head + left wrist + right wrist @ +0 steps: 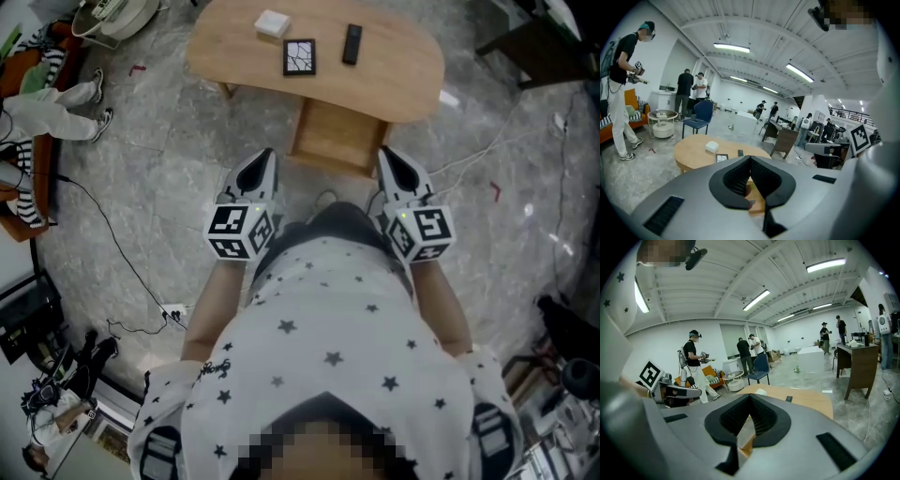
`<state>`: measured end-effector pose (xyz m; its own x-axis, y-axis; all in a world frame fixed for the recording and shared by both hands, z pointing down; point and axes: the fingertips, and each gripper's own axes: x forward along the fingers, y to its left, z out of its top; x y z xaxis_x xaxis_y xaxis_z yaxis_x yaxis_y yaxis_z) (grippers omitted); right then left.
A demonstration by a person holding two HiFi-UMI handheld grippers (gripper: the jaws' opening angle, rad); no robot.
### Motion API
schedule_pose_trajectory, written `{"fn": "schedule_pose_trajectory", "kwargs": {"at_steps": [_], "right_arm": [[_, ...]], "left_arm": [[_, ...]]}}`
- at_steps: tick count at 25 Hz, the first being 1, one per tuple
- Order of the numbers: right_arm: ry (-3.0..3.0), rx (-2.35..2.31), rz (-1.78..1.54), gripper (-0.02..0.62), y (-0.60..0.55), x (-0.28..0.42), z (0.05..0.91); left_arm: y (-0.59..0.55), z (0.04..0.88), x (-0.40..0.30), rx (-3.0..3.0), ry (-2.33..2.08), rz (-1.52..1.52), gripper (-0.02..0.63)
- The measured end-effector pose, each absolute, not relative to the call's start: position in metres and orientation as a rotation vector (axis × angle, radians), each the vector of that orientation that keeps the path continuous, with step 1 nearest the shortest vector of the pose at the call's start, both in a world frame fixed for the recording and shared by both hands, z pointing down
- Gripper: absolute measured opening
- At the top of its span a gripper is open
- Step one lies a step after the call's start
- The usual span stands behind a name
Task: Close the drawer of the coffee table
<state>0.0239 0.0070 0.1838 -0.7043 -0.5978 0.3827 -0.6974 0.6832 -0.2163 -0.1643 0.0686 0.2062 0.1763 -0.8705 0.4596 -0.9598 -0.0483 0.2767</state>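
The light wooden coffee table (394, 75) stands ahead of me in the head view, its drawer (333, 139) pulled out towards me under the near edge. My left gripper (265, 155) hovers just left of the drawer's front, jaws shut and empty. My right gripper (385, 153) is just right of the drawer's front, also shut and empty. The left gripper view has the shut left gripper (750, 158) over the drawer's wood (757, 202), with the tabletop (693, 152) beyond. Past the shut right gripper (750, 396) in its own view lies the tabletop (808, 399).
On the tabletop lie a white box (272, 23), a black-framed card (300, 57) and a black remote (352, 43). Cables and a power strip (173, 314) cross the floor at left. A blue chair (698, 117), a dark desk (785, 140) and several people stand beyond.
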Motion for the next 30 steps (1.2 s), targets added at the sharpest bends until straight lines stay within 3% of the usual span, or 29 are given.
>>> {"fn": "schedule_pose_trajectory", "kwargs": {"at_steps": [17,30], "right_arm": [[-2.443,1.214,0.586,0.008,0.009,0.075,0.235],[-2.329,1.237,0.665,0.008,0.011,0.076,0.303]], "left_arm": [[0.045,0.255,-0.157,1.948,-1.598,0.366,0.009],[0.021,0.326,-0.169,1.954,-1.498,0.470,0.009]]}}
